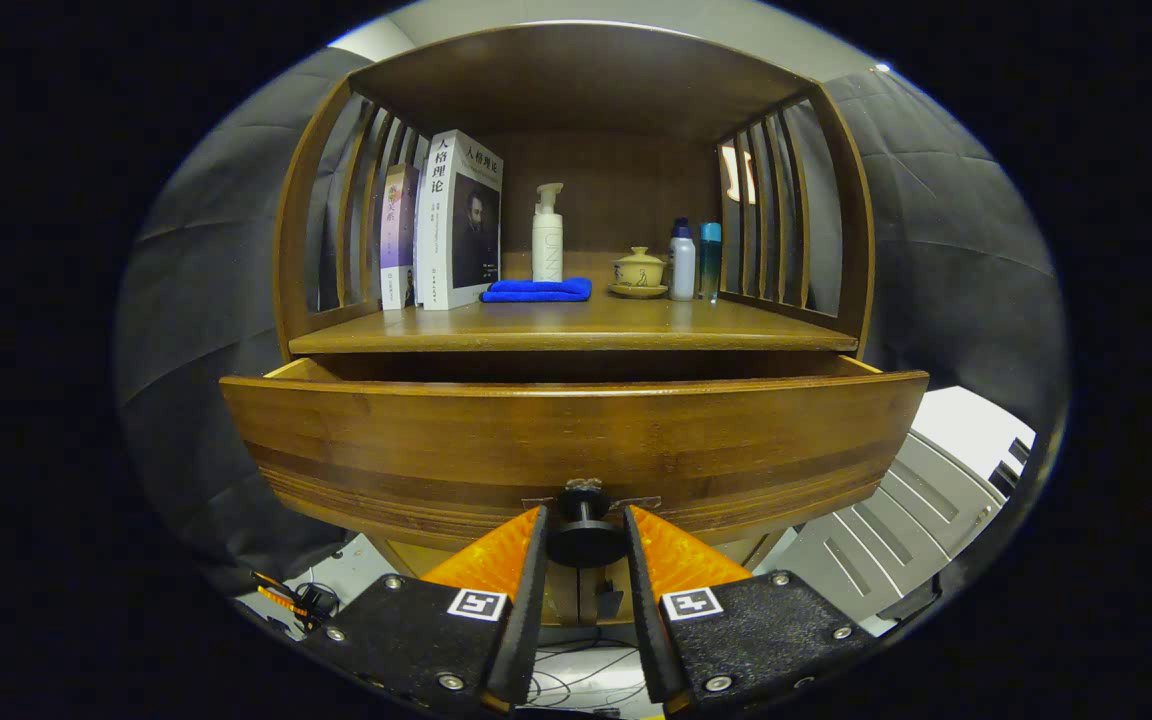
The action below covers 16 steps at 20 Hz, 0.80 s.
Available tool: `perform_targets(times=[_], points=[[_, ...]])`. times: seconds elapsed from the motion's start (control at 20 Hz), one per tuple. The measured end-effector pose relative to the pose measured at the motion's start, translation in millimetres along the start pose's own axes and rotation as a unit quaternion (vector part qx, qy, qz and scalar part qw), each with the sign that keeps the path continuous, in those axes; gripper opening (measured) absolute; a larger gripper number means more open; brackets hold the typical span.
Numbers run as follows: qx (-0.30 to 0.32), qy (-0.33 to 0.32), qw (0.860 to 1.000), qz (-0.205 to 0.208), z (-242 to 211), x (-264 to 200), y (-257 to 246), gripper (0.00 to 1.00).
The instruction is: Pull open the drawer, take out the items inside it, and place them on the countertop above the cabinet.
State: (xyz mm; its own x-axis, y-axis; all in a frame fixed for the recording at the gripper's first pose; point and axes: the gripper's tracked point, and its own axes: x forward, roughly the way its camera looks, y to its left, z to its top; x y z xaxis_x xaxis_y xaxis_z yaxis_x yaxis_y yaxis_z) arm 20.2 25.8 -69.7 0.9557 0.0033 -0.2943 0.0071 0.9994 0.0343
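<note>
Hand-held gripper (pixel 584 525) sat lowest and nearest, orange fingers (pixel 496 555) either side of the drawer knob (pixel 584 535). Looked clamped on the knob: both inner pads against the black disc, narrow gap between them otherwise (stem ran forward into the wood). Square black-and-white markers on both finger bases.

Just beyond the fingers: drawer (pixel 576 440), pulled partway out of the cabinet (pixel 576 200). Wooden front panel, darker banding along its lower part, knob mounted low and centred on it. Dark gap between the drawer's top edge and the worktop; contents hidden from this angle, couldn't tell what was inside.

Above the drawer: worktop (pixel 576 325), wooden, set inside the cabinet's open niche, slatted side walls left and right.

On the worktop, nearer to farther:
- two books (pixel 441 220) upright at the left, against the slats, taller white one just right of a smaller purple one
- folded blue cloth (pixel 536 290) lying flat, just right of the books
- white pump bottle (pixel 547 235) standing behind the cloth
- small yellow lidded cup (pixel 638 270) on a saucer, right of centre
- white bottle (pixel 682 262) with dark cap just right of the cup
- teal bottle (pixel 710 260) beside that, close to the right slats

Wooden back wall behind everything. Cables on the floor below the fingers.
</note>
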Motion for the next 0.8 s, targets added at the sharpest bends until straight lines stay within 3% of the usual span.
perform_targets(times=[0.8], points=[[-0.025,0.009,1.0,0.002,-16,-60,-2,0.43]])
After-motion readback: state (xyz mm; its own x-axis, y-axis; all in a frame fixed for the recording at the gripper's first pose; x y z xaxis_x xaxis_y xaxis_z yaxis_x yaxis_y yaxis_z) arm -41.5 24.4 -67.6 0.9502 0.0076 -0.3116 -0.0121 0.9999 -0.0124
